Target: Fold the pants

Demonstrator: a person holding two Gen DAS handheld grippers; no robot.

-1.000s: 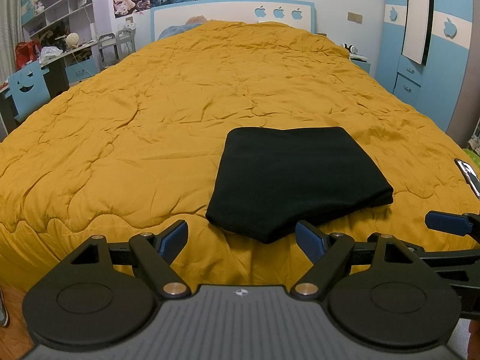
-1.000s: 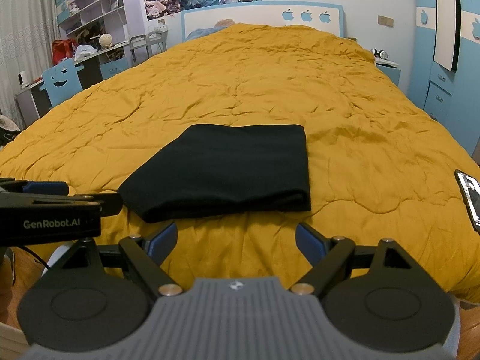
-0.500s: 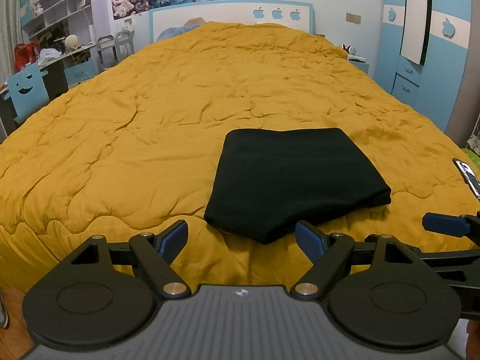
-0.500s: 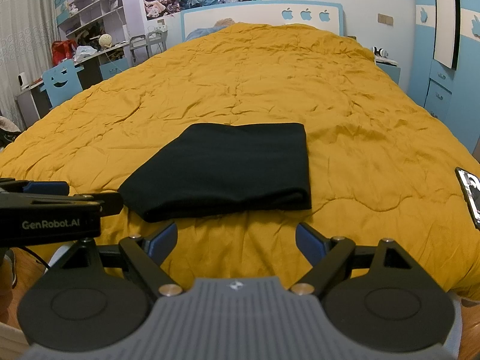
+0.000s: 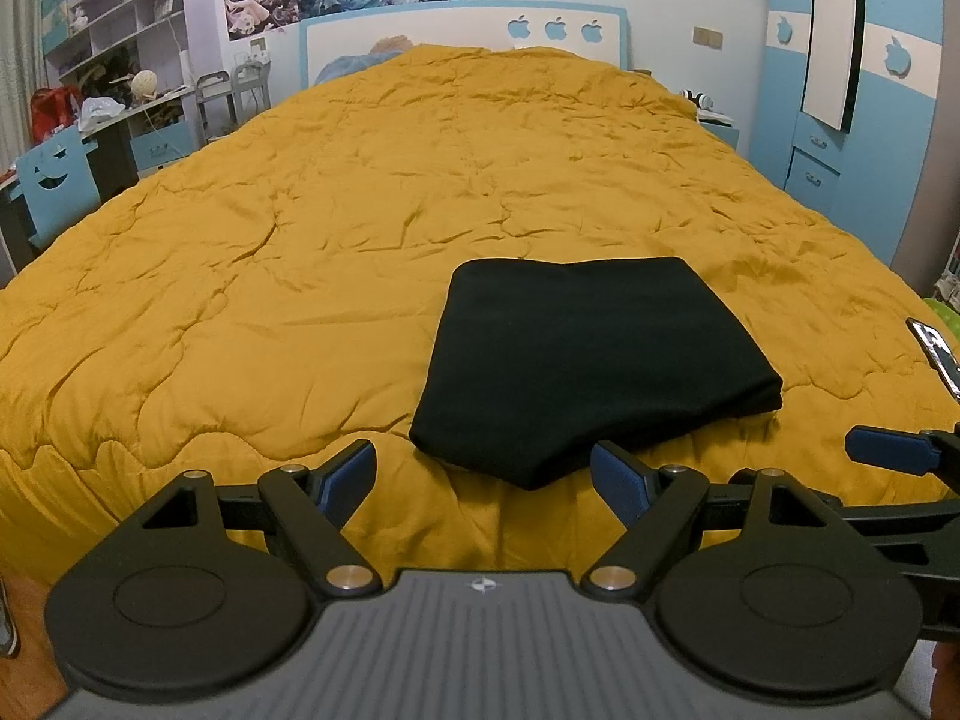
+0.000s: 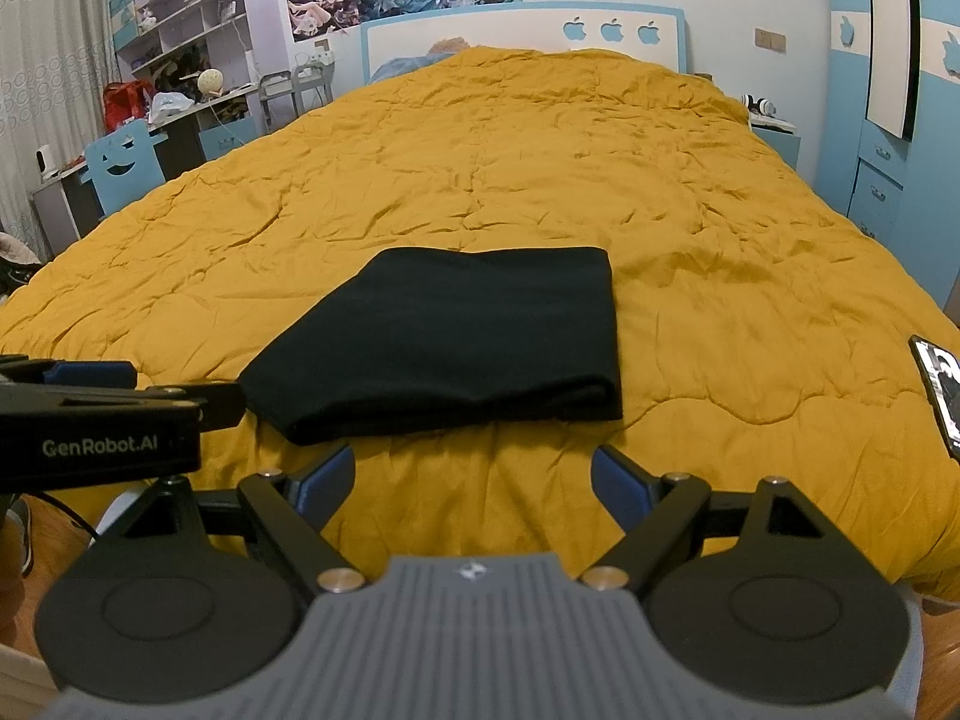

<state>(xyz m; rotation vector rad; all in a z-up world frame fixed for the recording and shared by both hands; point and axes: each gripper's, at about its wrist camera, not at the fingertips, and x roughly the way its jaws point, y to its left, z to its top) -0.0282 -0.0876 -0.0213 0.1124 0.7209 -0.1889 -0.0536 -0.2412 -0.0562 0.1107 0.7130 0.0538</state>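
- The black pants lie folded into a compact rectangle on the mustard-yellow quilt of the bed, near its foot edge.
- The left gripper hovers just short of the bed's edge, its blue-padded fingers spread apart and holding nothing; the pants' near corner lies between them in view.
- The right gripper sits beside it, jaws likewise wide apart and empty, clear of the cloth.
- A phone lies on the quilt at the right, well apart from the pants.
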